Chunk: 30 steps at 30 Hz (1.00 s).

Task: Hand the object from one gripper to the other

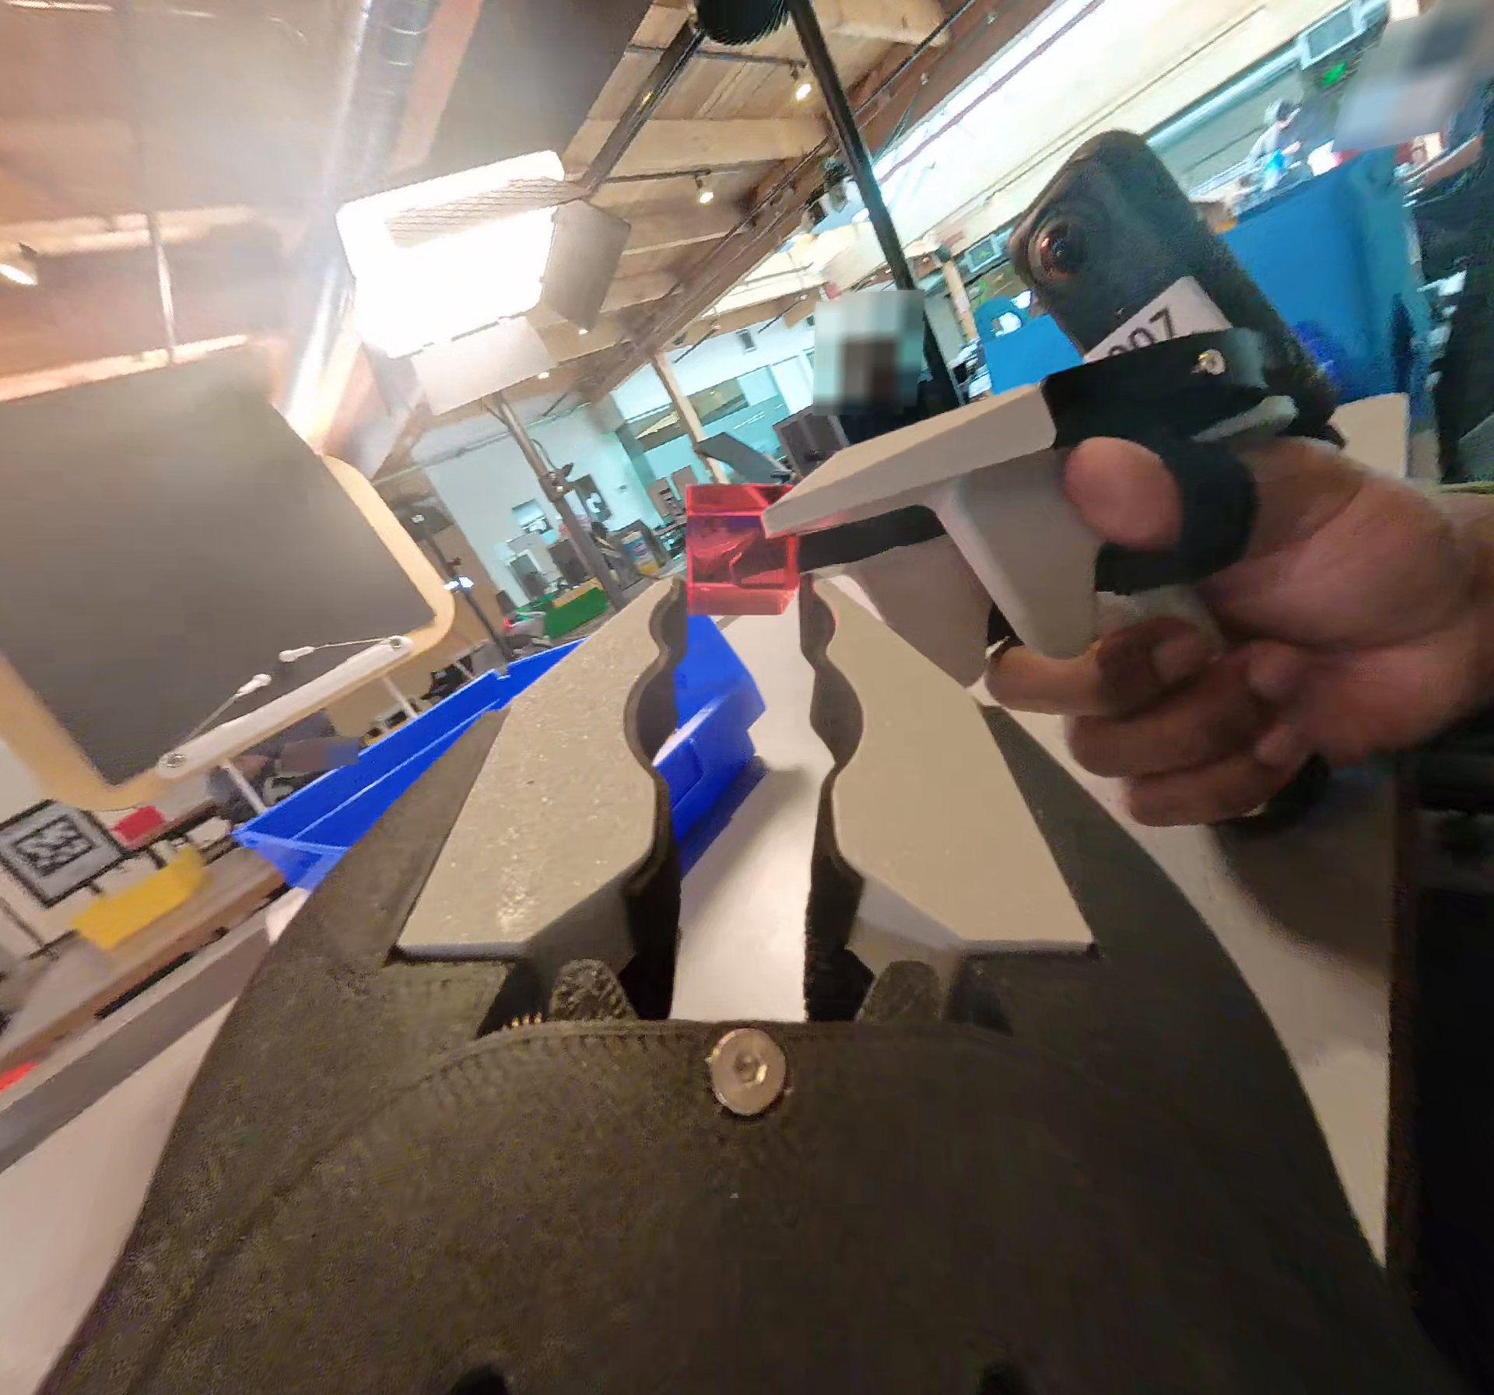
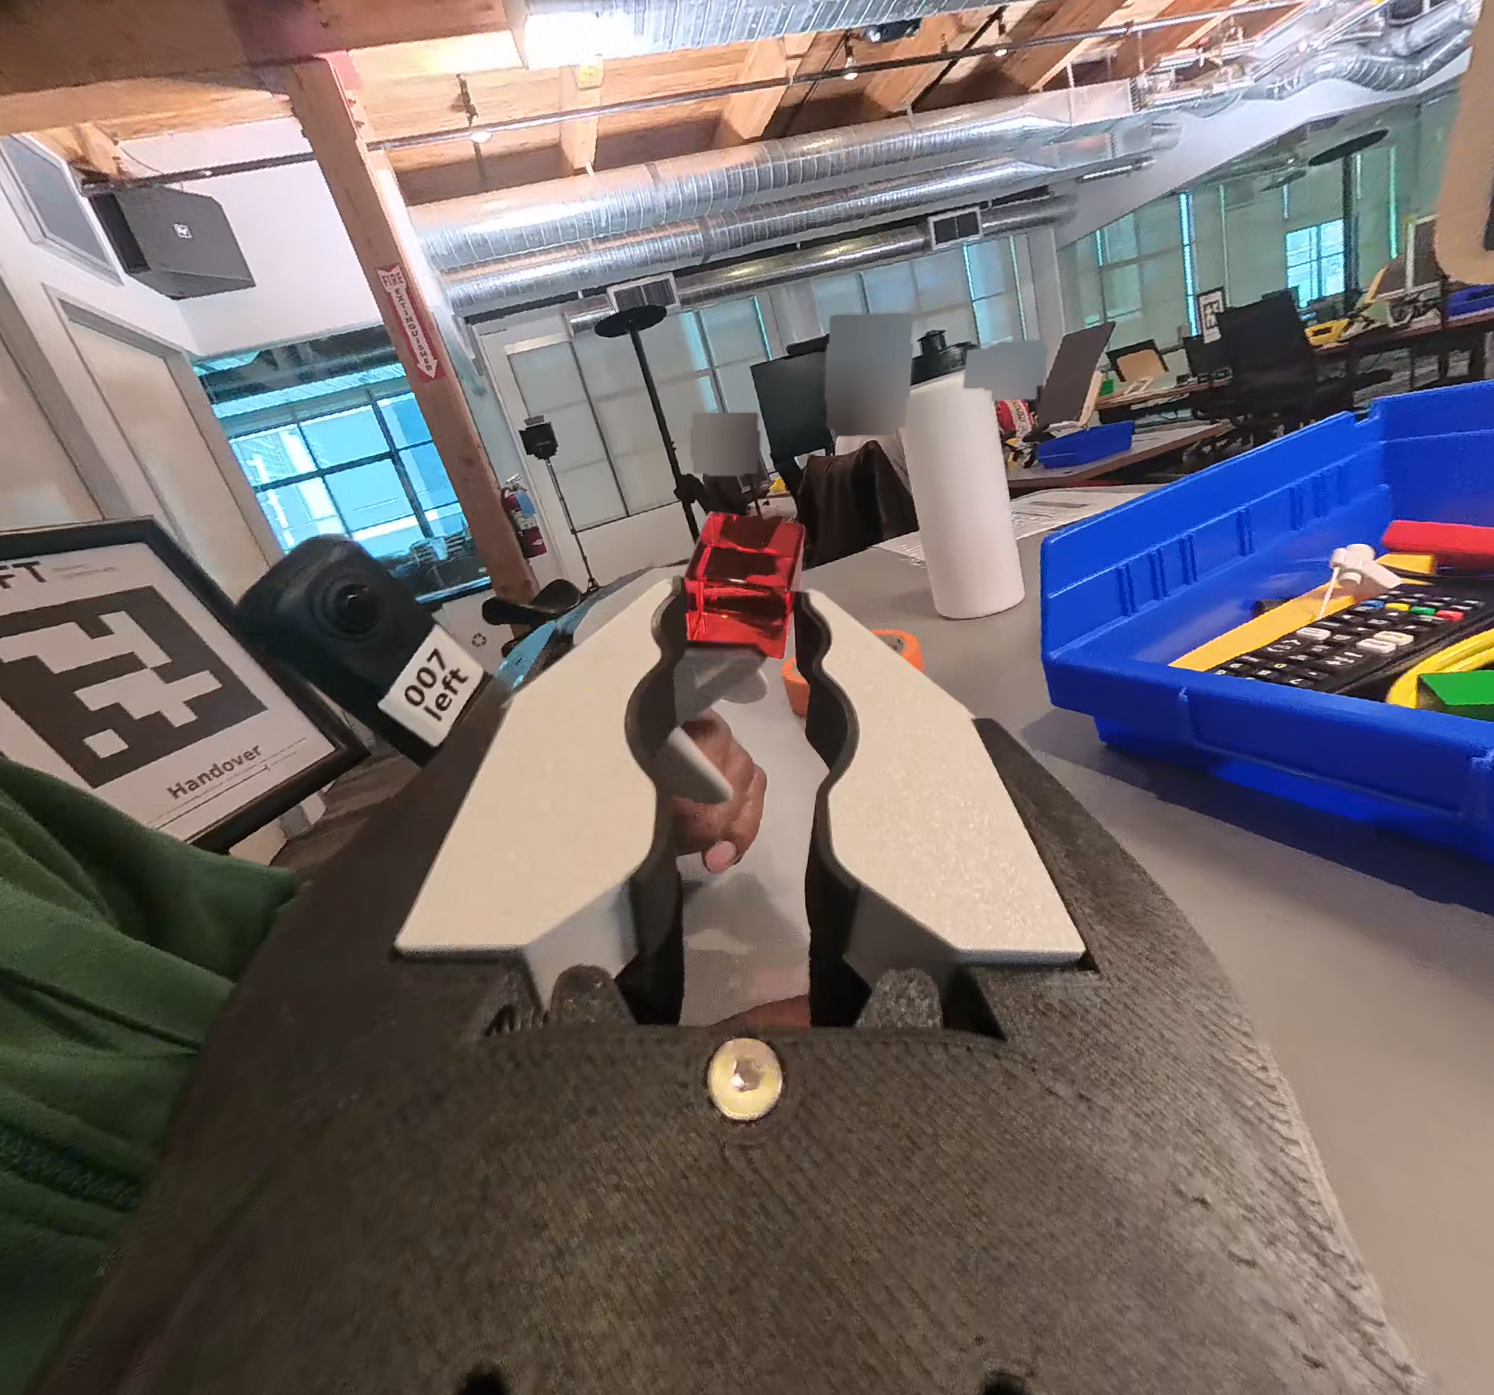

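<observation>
Above the blue plastic bin (image 2: 1261, 612), the translucent red cube (image 2: 744, 596) sits pinched in both the left gripper (image 1: 740, 596) and right gripper (image 2: 740, 612), so an early release could drop it.

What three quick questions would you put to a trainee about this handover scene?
1. What stands on the table beyond the red cube? A) white bottle B) green mug C) black kettle
2. Fill in: the calculator lies in a ___ bin.
3. True or false: the red cube lies in the bin.
Key: 1 A; 2 blue; 3 false.
</observation>
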Each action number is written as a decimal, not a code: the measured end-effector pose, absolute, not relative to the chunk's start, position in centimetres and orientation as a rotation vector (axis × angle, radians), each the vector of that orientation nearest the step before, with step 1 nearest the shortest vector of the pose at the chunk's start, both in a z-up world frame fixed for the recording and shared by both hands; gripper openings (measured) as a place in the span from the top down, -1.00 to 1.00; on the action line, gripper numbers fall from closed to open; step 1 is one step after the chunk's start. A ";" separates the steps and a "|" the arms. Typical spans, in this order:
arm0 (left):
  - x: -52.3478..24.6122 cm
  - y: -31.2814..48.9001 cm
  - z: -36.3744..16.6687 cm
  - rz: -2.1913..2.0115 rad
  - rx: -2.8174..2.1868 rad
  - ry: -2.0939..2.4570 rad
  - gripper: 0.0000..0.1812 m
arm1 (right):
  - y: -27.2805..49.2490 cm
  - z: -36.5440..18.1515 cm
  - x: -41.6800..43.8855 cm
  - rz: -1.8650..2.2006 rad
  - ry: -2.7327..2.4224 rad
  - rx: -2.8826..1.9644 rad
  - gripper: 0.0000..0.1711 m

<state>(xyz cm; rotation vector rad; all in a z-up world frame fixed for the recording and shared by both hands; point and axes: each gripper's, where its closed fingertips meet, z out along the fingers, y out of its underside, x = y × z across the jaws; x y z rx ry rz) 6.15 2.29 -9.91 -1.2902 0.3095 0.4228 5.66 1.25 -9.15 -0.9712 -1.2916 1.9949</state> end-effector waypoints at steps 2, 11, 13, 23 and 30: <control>6.0 2.2 -9.9 0.432 -1.297 0.306 0.72 | 1.1 -9.2 5.7 1.971 -1.302 -0.956 0.68; 6.0 1.5 -9.8 -0.164 -1.334 0.141 0.72 | 1.2 -8.6 6.0 1.535 -1.264 -0.725 0.47; 5.9 1.2 -9.5 -0.276 -1.317 0.112 0.68 | 1.0 -8.3 6.3 1.472 -1.254 -0.666 0.45; 6.1 0.2 -9.3 -0.799 -1.271 0.026 0.72 | -0.3 -9.3 5.9 1.150 -1.294 -0.505 0.40; 6.8 0.6 -9.8 -0.788 -1.310 0.039 0.71 | 0.5 -9.5 5.4 1.044 -1.263 -0.526 0.68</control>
